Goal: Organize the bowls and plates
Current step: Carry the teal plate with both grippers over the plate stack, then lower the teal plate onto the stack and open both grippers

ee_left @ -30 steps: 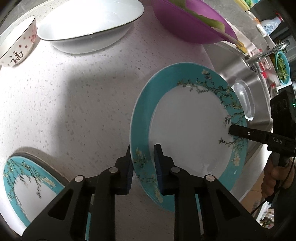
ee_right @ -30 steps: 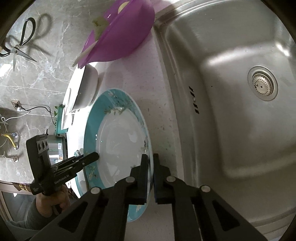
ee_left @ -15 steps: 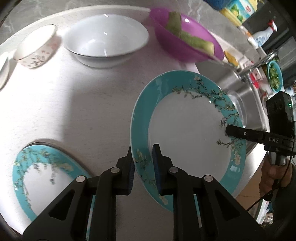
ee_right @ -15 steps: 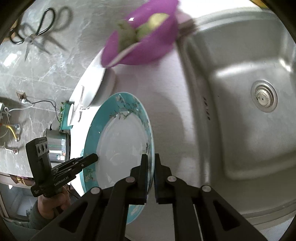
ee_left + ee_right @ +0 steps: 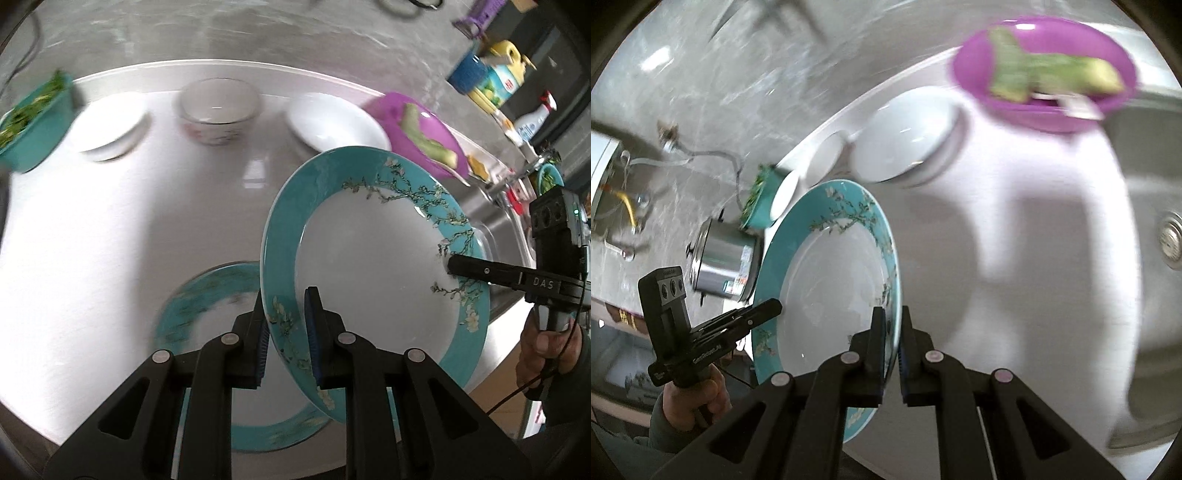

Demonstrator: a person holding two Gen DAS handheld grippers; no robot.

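While left gripper (image 5: 284, 325) and right gripper (image 5: 893, 332) pinch teal plate (image 5: 369, 266), white counter (image 5: 110, 240) meets grey marble wall (image 5: 221, 29).

"DAS" on the right tool (image 5: 448, 264); "GenRobot.AI" on the left tool (image 5: 775, 306).

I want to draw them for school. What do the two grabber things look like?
Both are black plastic. The left gripper and right gripper have two flat fingers with blue ribbed pads, silver round bolts, and triangle-shaped holes in the arms. One has white "DAS" lettering, a boxy black top, a tiny green light and a thin black cable.
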